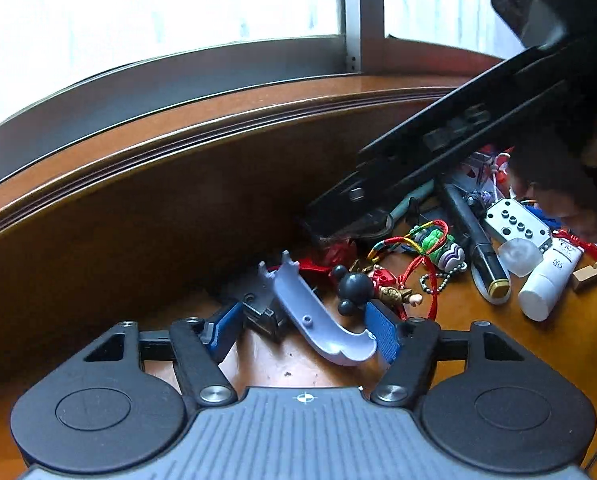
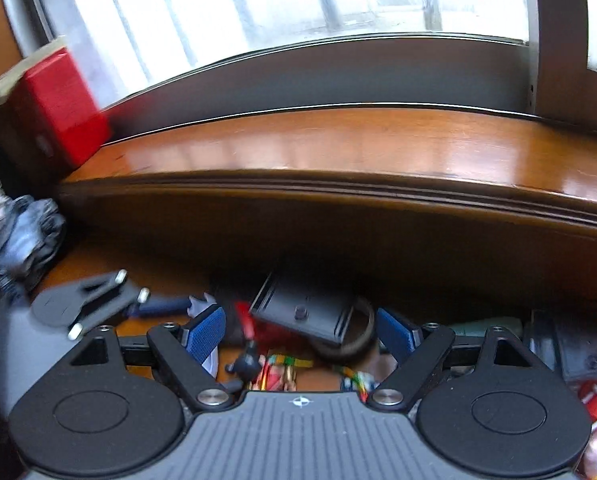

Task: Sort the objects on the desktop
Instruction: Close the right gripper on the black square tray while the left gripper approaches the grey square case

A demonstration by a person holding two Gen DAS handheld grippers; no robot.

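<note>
Closing the left tool [image 1: 302, 334] on the curved lilac plastic shell [image 1: 318, 320], which lies between its blue pads on the tabletop [image 1: 498, 344] with contact unclear, needs a squeeze clear of the black mouse-head charm [image 1: 352, 286]; right tool [image 2: 298, 332] gapes empty.

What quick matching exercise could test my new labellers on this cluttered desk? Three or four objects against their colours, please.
Objects:
1. curved plastic shell
2. round-eared figure head
3. small tube
4. box on the sill

Colours:
A. white
B. red
C. pale lavender-grey
D. dark grey

Pairs: 1-C, 2-D, 3-A, 4-B
</note>
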